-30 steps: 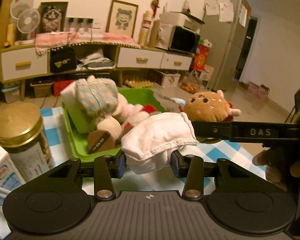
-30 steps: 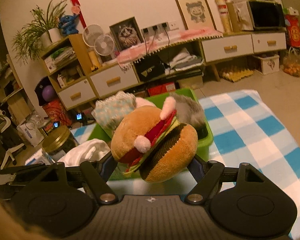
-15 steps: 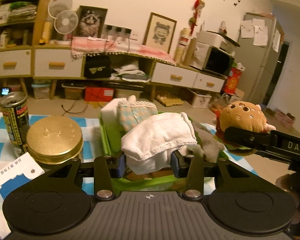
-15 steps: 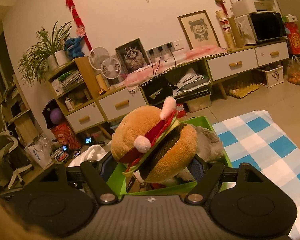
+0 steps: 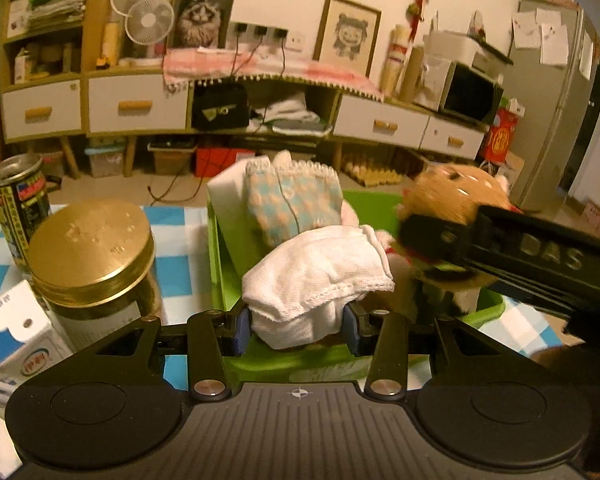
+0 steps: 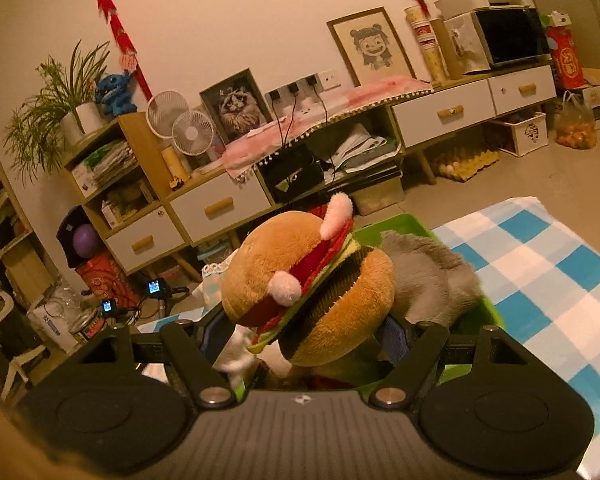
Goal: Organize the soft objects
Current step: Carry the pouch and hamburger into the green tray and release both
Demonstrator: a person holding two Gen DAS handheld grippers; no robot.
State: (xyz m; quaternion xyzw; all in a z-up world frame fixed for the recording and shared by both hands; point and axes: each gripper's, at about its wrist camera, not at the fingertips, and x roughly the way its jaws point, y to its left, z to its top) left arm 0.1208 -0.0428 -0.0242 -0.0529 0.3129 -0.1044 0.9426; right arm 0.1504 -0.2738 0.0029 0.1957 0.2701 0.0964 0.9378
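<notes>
My left gripper (image 5: 298,326) is shut on a bunched white cloth (image 5: 320,280) and holds it over the near edge of the green bin (image 5: 220,272). My right gripper (image 6: 304,334) is shut on a plush hamburger (image 6: 312,276) and holds it over the same bin (image 6: 400,226); the burger also shows in the left wrist view (image 5: 456,200), at the right. In the bin lie a blue-and-orange checked fabric piece (image 5: 296,204), a white foam block (image 5: 228,196) and a grey plush (image 6: 428,276).
A gold-lidded jar (image 5: 92,256), a drink can (image 5: 18,200) and a white-and-blue carton (image 5: 16,332) stand left of the bin on the blue-and-white checked tablecloth (image 6: 540,272). A long low cabinet (image 5: 140,108) lines the far wall.
Both grippers have moved in closer over the bin, each still holding its item. The burger now sits nearer the white cloth.
</notes>
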